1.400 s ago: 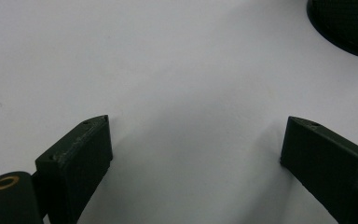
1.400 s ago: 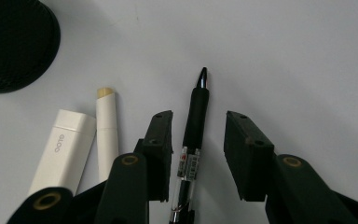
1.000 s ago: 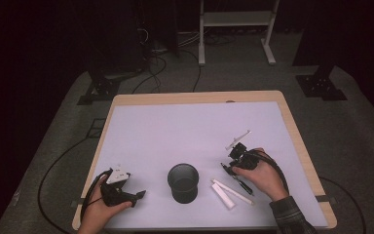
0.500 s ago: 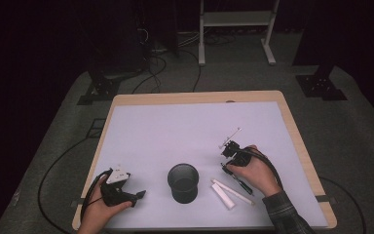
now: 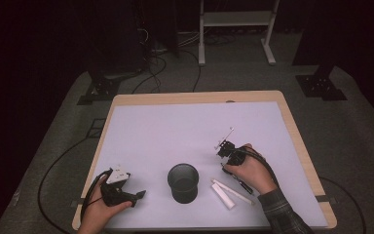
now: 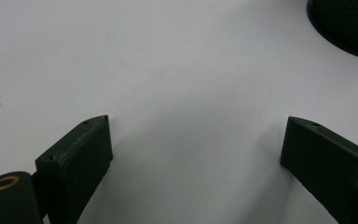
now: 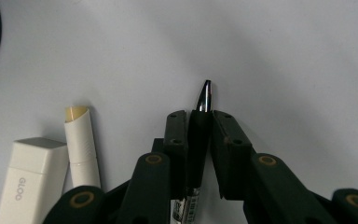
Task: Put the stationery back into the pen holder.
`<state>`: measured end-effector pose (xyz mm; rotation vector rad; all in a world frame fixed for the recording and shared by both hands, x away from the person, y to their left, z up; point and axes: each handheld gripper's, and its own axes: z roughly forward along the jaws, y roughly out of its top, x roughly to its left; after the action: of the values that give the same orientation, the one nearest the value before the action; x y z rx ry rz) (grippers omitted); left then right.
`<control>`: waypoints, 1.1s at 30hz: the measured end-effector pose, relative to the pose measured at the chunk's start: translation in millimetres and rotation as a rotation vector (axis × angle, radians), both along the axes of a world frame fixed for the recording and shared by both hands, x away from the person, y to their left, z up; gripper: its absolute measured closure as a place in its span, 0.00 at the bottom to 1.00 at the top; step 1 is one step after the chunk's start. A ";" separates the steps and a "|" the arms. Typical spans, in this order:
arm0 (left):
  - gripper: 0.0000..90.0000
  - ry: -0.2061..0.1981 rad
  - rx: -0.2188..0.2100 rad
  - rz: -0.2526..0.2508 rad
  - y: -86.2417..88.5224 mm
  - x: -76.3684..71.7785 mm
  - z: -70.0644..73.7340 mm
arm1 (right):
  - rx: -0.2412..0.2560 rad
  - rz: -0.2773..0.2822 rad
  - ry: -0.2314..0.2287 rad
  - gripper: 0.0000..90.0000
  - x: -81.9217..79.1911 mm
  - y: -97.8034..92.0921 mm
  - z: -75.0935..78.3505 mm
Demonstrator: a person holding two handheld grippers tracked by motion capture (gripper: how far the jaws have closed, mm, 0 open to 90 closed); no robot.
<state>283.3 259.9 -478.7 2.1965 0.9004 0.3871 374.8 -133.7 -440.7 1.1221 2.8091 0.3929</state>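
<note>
A black pen with a silver tip (image 7: 206,93) lies between the jaws of my right gripper (image 7: 199,115), which is shut on its barrel just behind the tip, low over the white table. In the high view the right gripper (image 5: 229,152) sits at the front right under a hand, and the rest of the pen (image 5: 246,186) shows beside that hand. My left gripper (image 6: 196,133) stands open over bare table with nothing between its fingers; in the high view the left gripper (image 5: 121,190) rests at the front left corner.
A black mesh cup (image 5: 182,182) stands between the two hands, and its rim (image 6: 345,23) shows at the top right of the left gripper view. A white glue stick (image 7: 28,179) and a white tube with a yellowish tip (image 7: 80,140) lie left of the pen.
The right hand and its gripper have shifted a little to the left. The left gripper and the cup have not moved.
</note>
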 end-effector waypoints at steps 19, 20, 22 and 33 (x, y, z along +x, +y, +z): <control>0.09 0.001 -0.001 0.001 0.0 0.1 0.0 | 0.029 -0.029 0.022 0.89 2.9 -4.3 0.2; 0.09 0.001 -0.002 0.001 0.0 0.1 0.0 | 0.030 -0.025 0.015 0.89 2.6 -4.7 0.4; 0.09 0.000 -0.001 0.000 0.0 0.1 0.0 | 0.034 -0.034 0.008 0.89 1.9 -6.0 1.9; 0.09 0.001 -0.003 0.000 0.1 0.4 0.0 | 0.129 -0.045 -0.049 0.89 -4.9 -20.1 21.1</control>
<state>283.7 260.0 -478.7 2.1945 0.9006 0.3845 369.8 -153.8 -419.6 1.1806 2.7456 0.5970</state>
